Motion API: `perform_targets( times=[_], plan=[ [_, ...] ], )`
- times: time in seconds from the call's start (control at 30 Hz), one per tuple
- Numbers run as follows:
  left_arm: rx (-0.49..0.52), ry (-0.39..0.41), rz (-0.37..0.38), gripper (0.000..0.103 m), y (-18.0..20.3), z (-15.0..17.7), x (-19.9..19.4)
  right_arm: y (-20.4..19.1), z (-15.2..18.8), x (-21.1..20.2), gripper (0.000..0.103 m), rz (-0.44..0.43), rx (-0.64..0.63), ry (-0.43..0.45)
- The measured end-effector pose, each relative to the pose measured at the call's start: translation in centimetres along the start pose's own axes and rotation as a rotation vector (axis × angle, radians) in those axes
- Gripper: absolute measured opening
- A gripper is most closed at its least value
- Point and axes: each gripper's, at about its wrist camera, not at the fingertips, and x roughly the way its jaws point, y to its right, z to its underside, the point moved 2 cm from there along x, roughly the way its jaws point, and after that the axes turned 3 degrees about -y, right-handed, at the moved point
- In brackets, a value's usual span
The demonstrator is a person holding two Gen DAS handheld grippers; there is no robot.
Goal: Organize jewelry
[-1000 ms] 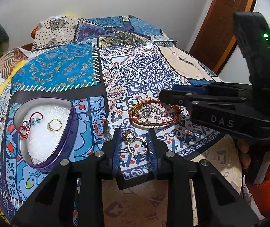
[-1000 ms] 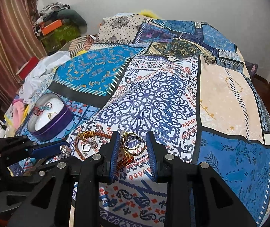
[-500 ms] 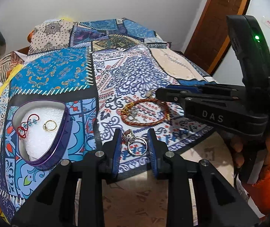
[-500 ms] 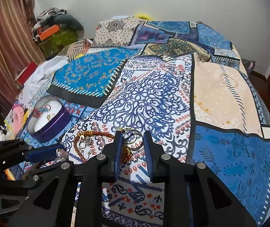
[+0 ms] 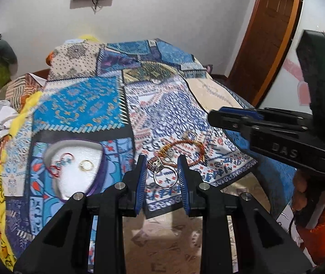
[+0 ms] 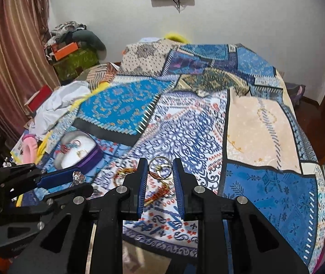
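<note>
Silver ring (image 5: 163, 173) pinched in left gripper (image 5: 162, 171), stone up-left | plain ring (image 6: 160, 167) clamped upright between right gripper (image 6: 160, 171) pads

My left gripper (image 5: 162, 171) is raised off the surface and level, its two blue-padded fingers (image 5: 141, 178) pointing away from me and closed in on a silver ring (image 5: 163, 171) held across the gap. My right gripper (image 6: 160, 171) sits alongside it on the right, also lifted, fingers forward, pinching a thin ring (image 6: 160, 164) right at the tips. In the left camera the right gripper's body crosses the frame from the right, with my hand (image 5: 308, 185) wrapped round its handle, orange sleeve below.
</note>
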Motion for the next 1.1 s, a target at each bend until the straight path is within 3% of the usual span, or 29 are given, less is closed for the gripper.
perform_targets(
  times=[0.33,0.7,0.9,1.1],
  plan=[
    [-0.043,0.1,-0.075,0.026,-3.3,-0.8,-4.3,-3.9,-1.3,-2.1,0.02,-0.042,-0.053,0.071],
    [-0.087,0.182,-0.15,0.026,-7.4,-1.4,-7.7,-8.5,-2.5,-1.3,0.02,-0.118,-0.113,0.088],
    [-0.117,0.17,-0.16,0.026,-9.3,-1.1,-6.9,-10.3,-2.7,1.0,0.02,-0.144,-0.139,0.053],
    [-0.161,0.1,-0.137,0.026,-11.0,0.2,-3.8,-10.6,-2.1,3.6,0.02,-0.154,-0.139,-0.014]
  ],
)
